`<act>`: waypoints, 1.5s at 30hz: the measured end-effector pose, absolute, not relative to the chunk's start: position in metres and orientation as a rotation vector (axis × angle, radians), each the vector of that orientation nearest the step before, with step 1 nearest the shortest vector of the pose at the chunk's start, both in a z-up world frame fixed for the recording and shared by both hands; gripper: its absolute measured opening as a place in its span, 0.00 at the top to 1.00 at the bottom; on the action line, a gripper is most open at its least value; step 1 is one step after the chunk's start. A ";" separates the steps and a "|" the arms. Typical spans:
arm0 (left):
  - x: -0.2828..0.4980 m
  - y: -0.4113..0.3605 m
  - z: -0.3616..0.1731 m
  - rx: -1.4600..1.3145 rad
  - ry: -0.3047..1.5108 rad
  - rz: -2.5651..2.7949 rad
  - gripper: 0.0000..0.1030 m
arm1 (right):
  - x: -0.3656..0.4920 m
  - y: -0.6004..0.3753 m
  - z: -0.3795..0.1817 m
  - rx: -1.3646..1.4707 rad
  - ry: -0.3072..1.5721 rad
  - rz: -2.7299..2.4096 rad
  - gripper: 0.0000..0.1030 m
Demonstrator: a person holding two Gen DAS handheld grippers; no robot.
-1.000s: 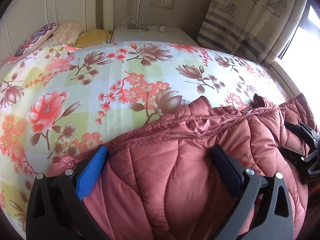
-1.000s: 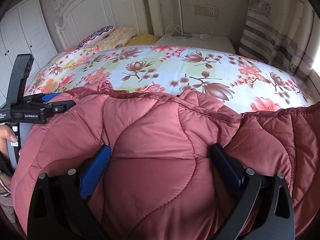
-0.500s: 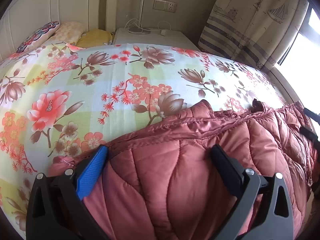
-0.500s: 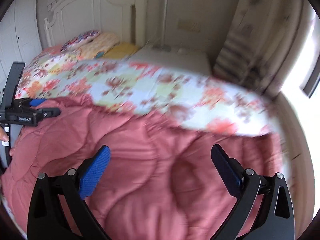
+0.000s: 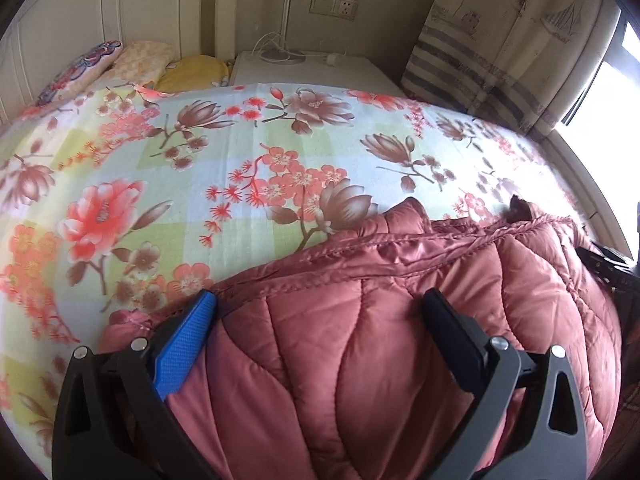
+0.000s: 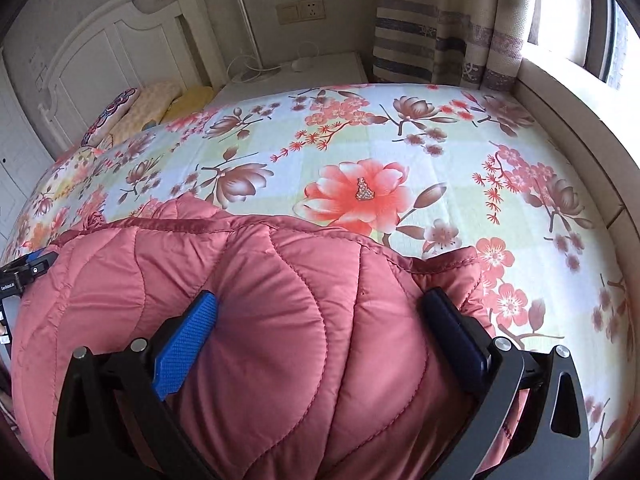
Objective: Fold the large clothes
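Quilted pink coat (image 5: 360, 360) is lying across a floral bedsheet (image 5: 200, 168).
Left gripper (image 5: 320, 312) and right gripper (image 6: 320, 312) are both standing wide apart, padding bulging between their fingers.

jacket (image 5: 400, 344) on bed (image 5: 240, 168), pillows (image 5: 140, 60) behind

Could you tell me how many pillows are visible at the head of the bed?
3, in a row by the headboard: a patterned pillow farthest left, a pale checked pillow in the middle, and a yellow pillow beside the nightstand. More may be hidden behind them.
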State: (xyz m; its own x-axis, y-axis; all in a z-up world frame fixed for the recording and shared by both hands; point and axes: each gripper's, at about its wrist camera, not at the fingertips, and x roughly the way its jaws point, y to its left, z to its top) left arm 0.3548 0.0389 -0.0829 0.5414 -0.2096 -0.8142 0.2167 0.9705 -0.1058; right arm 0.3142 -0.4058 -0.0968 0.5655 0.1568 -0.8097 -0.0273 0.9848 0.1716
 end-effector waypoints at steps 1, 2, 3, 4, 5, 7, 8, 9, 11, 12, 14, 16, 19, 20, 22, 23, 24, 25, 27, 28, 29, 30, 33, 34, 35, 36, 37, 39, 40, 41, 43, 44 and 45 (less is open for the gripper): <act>0.353 0.037 -0.078 0.020 0.964 -0.223 0.02 | 0.314 -0.406 -0.097 0.147 0.965 0.109 0.04; 0.348 0.036 -0.069 0.020 0.948 -0.204 0.03 | 0.314 -0.406 -0.097 0.143 0.965 0.107 0.04; 0.338 0.033 -0.055 0.006 0.914 -0.208 0.03 | 0.314 -0.405 -0.096 0.140 0.965 0.105 0.04; 0.323 0.028 -0.037 -0.018 0.856 -0.237 0.03 | 0.314 -0.405 -0.096 0.140 0.964 0.104 0.04; 0.308 0.022 -0.022 -0.031 0.803 -0.278 0.02 | 0.313 -0.405 -0.095 0.140 0.963 0.104 0.04; 0.271 0.000 0.003 -0.012 0.692 -0.371 0.02 | 0.312 -0.404 -0.096 0.139 0.962 0.104 0.04; 0.255 -0.014 0.007 0.033 0.653 -0.393 0.02 | 0.312 -0.404 -0.096 0.140 0.962 0.104 0.04; 0.243 -0.030 0.005 0.106 0.629 -0.396 0.02 | 0.313 -0.404 -0.096 0.139 0.962 0.104 0.04; 0.234 -0.058 -0.015 0.248 0.644 -0.394 0.02 | 0.313 -0.404 -0.096 0.136 0.962 0.102 0.04; 0.235 -0.070 -0.035 0.317 0.682 -0.400 0.02 | 0.313 -0.405 -0.096 0.135 0.961 0.101 0.04; 0.245 -0.080 -0.075 0.347 0.777 -0.434 0.02 | 0.312 -0.405 -0.096 0.135 0.961 0.102 0.04; 0.252 -0.066 -0.086 0.224 0.776 -0.479 0.02 | 0.312 -0.405 -0.096 0.139 0.961 0.104 0.04; 0.266 -0.057 -0.088 0.142 0.826 -0.506 0.02 | 0.312 -0.405 -0.096 0.140 0.964 0.102 0.04; 0.267 -0.057 -0.088 0.139 0.828 -0.507 0.02 | 0.313 -0.405 -0.096 0.138 0.964 0.100 0.04; 0.266 -0.055 -0.088 0.142 0.823 -0.505 0.02 | 0.313 -0.403 -0.095 0.125 0.969 0.091 0.04; 0.266 -0.055 -0.088 0.142 0.821 -0.505 0.02 | 0.313 -0.402 -0.094 0.114 0.978 0.086 0.04; 0.266 -0.054 -0.088 0.139 0.821 -0.506 0.02 | 0.312 -0.400 -0.090 0.094 0.990 0.068 0.04; 0.266 -0.054 -0.088 0.136 0.820 -0.505 0.02 | 0.308 -0.396 -0.080 0.061 0.991 0.026 0.04; 0.265 -0.052 -0.088 0.132 0.818 -0.506 0.02 | 0.288 -0.388 -0.055 0.060 0.913 0.023 0.04; 0.265 -0.052 -0.088 0.131 0.819 -0.506 0.02 | 0.272 -0.382 -0.041 0.081 0.857 0.069 0.04; 0.265 -0.052 -0.088 0.130 0.819 -0.507 0.02 | 0.259 -0.377 -0.031 0.089 0.820 0.102 0.04; 0.265 -0.052 -0.088 0.130 0.820 -0.507 0.02 | 0.243 -0.368 -0.022 0.085 0.782 0.128 0.04; 0.265 -0.052 -0.088 0.131 0.818 -0.505 0.02 | 0.205 -0.342 -0.015 0.044 0.726 0.187 0.04; 0.265 -0.052 -0.088 0.131 0.818 -0.506 0.02 | 0.194 -0.333 -0.020 0.015 0.726 0.199 0.04; 0.265 -0.052 -0.088 0.131 0.818 -0.506 0.02 | 0.188 -0.325 -0.026 -0.017 0.735 0.200 0.04; 0.265 -0.052 -0.088 0.131 0.818 -0.505 0.02 | 0.185 -0.317 -0.037 -0.062 0.757 0.194 0.04; 0.265 -0.051 -0.087 0.129 0.816 -0.504 0.02 | 0.186 -0.309 -0.057 -0.120 0.807 0.179 0.04; 0.266 -0.051 -0.086 0.127 0.817 -0.497 0.02 | 0.188 -0.306 -0.085 -0.134 0.843 0.199 0.04; 0.265 -0.051 -0.086 0.129 0.817 -0.495 0.02 | 0.189 -0.310 -0.089 -0.108 0.832 0.212 0.04; 0.265 -0.052 -0.086 0.132 0.817 -0.492 0.02 | 0.191 -0.312 -0.089 -0.091 0.843 0.218 0.04; 0.265 -0.052 -0.086 0.129 0.817 -0.491 0.02 | 0.193 -0.310 -0.088 -0.102 0.853 0.214 0.04; 0.265 -0.053 -0.086 0.130 0.817 -0.491 0.02 | 0.192 -0.309 -0.089 -0.102 0.850 0.213 0.04; 0.264 -0.053 -0.086 0.131 0.816 -0.490 0.02 | 0.191 -0.310 -0.089 -0.097 0.846 0.215 0.04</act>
